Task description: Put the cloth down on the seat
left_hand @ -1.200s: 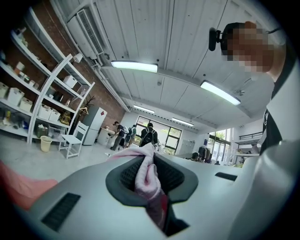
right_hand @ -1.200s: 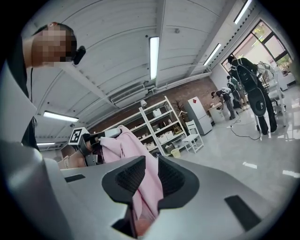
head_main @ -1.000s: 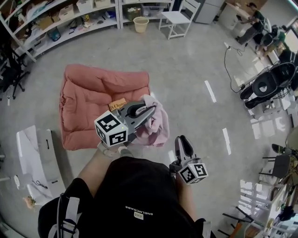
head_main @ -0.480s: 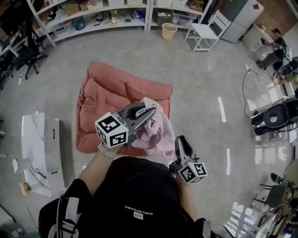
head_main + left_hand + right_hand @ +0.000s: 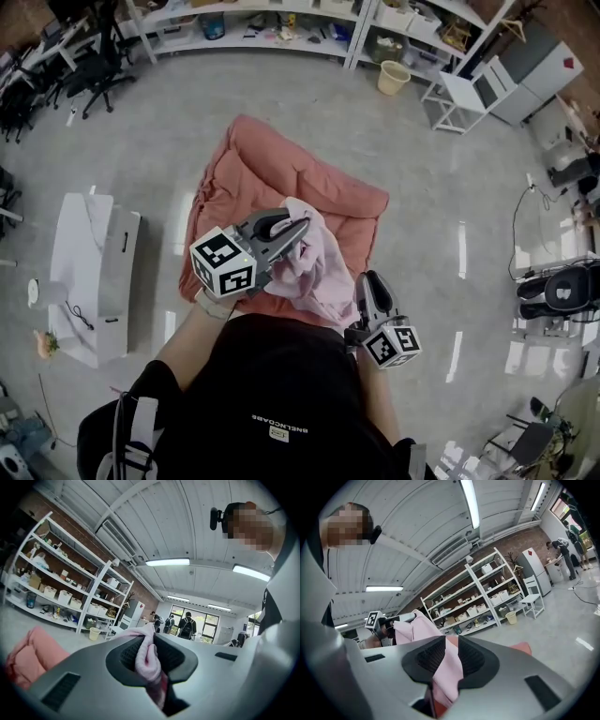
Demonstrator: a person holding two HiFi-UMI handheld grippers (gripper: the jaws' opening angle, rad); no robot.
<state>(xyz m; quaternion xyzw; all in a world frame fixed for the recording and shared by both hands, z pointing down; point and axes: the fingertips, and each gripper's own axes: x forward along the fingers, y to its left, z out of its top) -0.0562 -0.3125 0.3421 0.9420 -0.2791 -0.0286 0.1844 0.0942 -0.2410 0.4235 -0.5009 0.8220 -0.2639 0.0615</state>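
**Cloth status: held in both grippers, over the seat**

I see the pink cloth (image 5: pixel 317 272) bunched between the two grippers. The left hand-held gripper (image 5: pixel 298 228) is clamped on one fold, and the right hand-held gripper (image 5: pixel 369 284) is clamped on another. The cloth hangs over the near edge of the salmon seat cushion (image 5: pixel 272 178), which lies on the grey floor (image 5: pixel 422 169).

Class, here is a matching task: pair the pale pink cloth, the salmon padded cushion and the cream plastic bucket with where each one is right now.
Things:
1. pale pink cloth
2. salmon padded cushion
3. cream plastic bucket

Places:
A. standing by the white shelving
B. pinched in the left tongs and the right tongs
C. lying flat on the grey floor

Pairs: 1-B, 2-C, 3-A
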